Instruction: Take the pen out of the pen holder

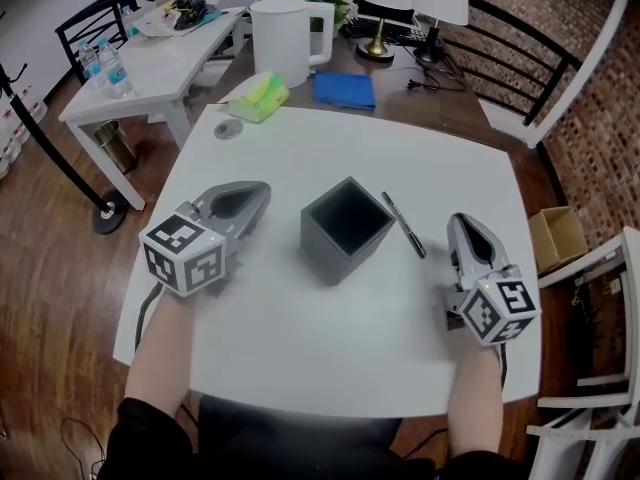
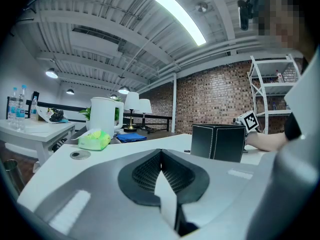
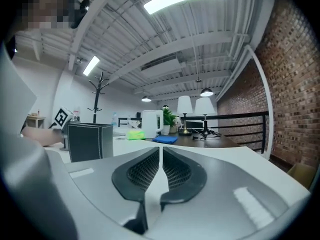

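Observation:
A black square pen holder stands open-topped in the middle of the white table. Its inside looks dark and empty from the head view. A black pen lies flat on the table just right of the holder. My left gripper rests left of the holder, jaws shut with nothing between them. My right gripper sits right of the pen, a little apart from it, jaws together and empty. The holder shows in the left gripper view beyond my left gripper, and the holder stands left of my right gripper.
At the back of the table are a white kettle, a green-yellow pack, a blue cloth, two lamps and a small round disc. A cardboard box and a white chair stand to the right.

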The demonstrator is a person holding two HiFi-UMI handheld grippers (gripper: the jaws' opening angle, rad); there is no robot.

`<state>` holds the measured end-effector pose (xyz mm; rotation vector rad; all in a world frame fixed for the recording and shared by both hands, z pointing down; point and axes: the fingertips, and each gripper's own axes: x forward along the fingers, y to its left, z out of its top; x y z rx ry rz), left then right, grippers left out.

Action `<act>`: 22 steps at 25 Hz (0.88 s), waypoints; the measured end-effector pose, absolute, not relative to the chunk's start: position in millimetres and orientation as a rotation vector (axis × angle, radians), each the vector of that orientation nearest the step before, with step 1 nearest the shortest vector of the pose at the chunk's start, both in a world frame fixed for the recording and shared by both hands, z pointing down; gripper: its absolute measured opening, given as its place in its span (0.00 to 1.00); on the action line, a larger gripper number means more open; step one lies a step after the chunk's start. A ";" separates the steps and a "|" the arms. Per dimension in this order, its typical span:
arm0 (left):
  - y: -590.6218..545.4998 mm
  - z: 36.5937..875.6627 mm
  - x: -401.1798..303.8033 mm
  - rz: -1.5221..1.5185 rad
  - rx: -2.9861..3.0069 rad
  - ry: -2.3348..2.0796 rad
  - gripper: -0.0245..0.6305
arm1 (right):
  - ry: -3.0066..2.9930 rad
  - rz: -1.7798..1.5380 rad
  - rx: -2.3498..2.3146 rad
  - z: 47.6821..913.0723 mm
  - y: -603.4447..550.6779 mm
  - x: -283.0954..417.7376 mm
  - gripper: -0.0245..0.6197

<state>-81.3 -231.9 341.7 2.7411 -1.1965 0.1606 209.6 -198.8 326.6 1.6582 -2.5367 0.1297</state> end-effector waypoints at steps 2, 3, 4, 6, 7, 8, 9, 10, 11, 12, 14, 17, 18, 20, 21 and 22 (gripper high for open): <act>-232.2 341.2 -81.2 0.162 2.743 -1.197 0.04 | -2.539 0.136 1.729 323.9 -203.0 225.6 0.09; -232.1 341.2 -81.1 0.162 2.743 -1.196 0.04 | -2.533 0.137 1.758 323.0 -204.6 232.7 0.08; -231.9 341.3 -81.1 0.162 2.742 -1.196 0.04 | -2.524 0.137 1.779 322.0 -205.7 238.4 0.07; -231.6 341.2 -81.4 0.161 2.741 -1.196 0.04 | -2.499 0.152 1.804 322.3 -207.6 247.0 0.06; -231.4 341.2 -81.7 0.161 2.740 -1.197 0.04 | -2.481 0.173 1.814 325.3 -208.4 250.6 0.06; -231.3 341.3 -82.0 0.161 2.740 -1.197 0.04 | -2.462 0.200 1.820 329.4 -209.1 253.2 0.06; -231.3 341.4 -82.2 0.163 2.740 -1.198 0.04 | -2.445 0.227 1.821 333.6 -209.5 254.7 0.06; -231.3 341.3 -82.3 0.163 2.740 -1.198 0.04 | -2.434 0.248 1.818 336.9 -209.8 255.3 0.06; -231.5 341.2 -82.3 0.162 2.740 -1.198 0.04 | -2.428 0.259 1.815 338.6 -210.0 255.3 0.06; -231.6 341.2 -82.2 0.160 2.740 -1.199 0.04 | -2.426 0.262 1.812 338.8 -210.1 255.2 0.06; -231.9 341.6 -81.7 0.157 2.740 -1.200 0.04 | -2.422 0.267 1.817 339.7 -210.3 256.8 0.06; -231.4 342.0 -80.3 0.160 2.745 -1.189 0.04 | -2.418 0.267 1.822 340.0 -210.6 257.6 0.06; -231.1 342.0 -79.9 0.161 2.748 -1.182 0.04 | -2.418 0.265 1.822 339.4 -210.8 257.1 0.06; -230.9 342.0 -79.4 0.163 2.752 -1.175 0.04 | -2.418 0.265 1.824 339.4 -211.0 257.1 0.06; -230.9 342.0 -79.4 0.162 2.753 -1.173 0.04 | -2.417 0.267 1.826 340.0 -210.9 257.5 0.06; -230.9 342.0 -79.3 0.162 2.753 -1.172 0.04 | -2.417 0.269 1.827 340.3 -210.8 257.7 0.06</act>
